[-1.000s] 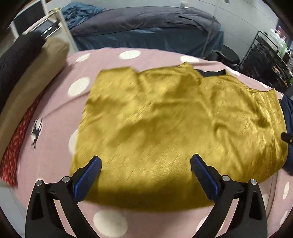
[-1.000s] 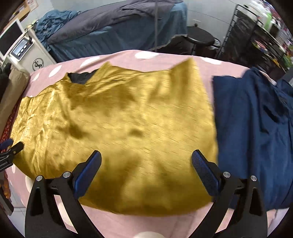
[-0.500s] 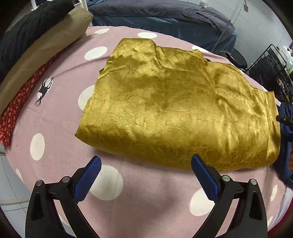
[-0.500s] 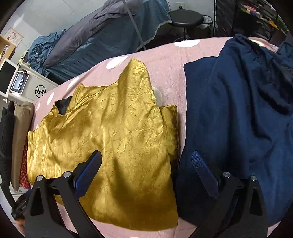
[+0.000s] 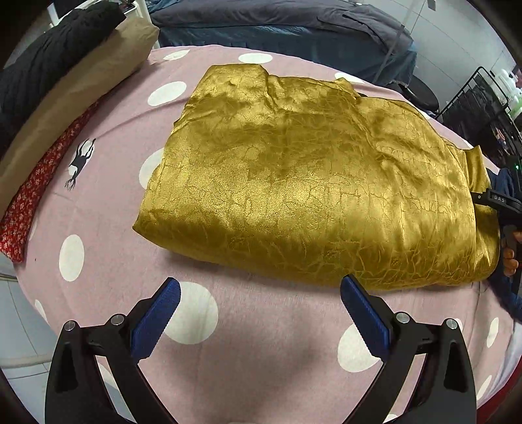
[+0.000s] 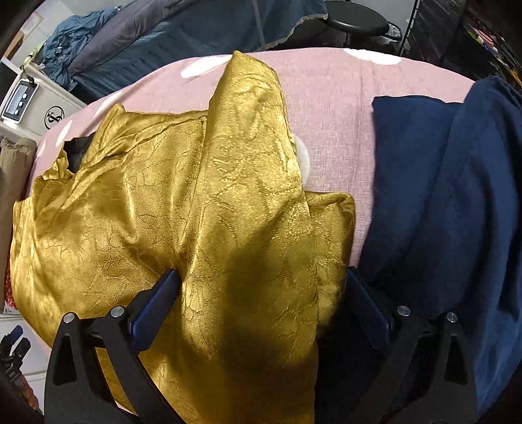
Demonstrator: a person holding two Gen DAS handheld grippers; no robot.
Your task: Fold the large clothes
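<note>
A shiny gold garment (image 5: 310,182) lies folded on the pink polka-dot table cover (image 5: 261,352). My left gripper (image 5: 259,313) is open and empty, above bare cover just short of the garment's near folded edge. In the right wrist view the same gold garment (image 6: 182,208) lies with one narrow panel running away from me. My right gripper (image 6: 261,303) is open with its jaws either side of the garment's right end; the cloth fills the gap between them. The right gripper also shows at the right edge of the left wrist view (image 5: 502,208).
A dark navy garment (image 6: 450,208) lies on the cover right of the gold one. Folded tan, black and red cloths (image 5: 62,98) are stacked along the left edge. A bed with blue-grey covers (image 5: 277,29), a black stool (image 6: 355,22) and a wire rack (image 5: 483,98) stand beyond.
Both grippers drew back from over the gold garment. The left now hangs over bare cover at its near edge. The right has dropped low onto the garment's right end.
</note>
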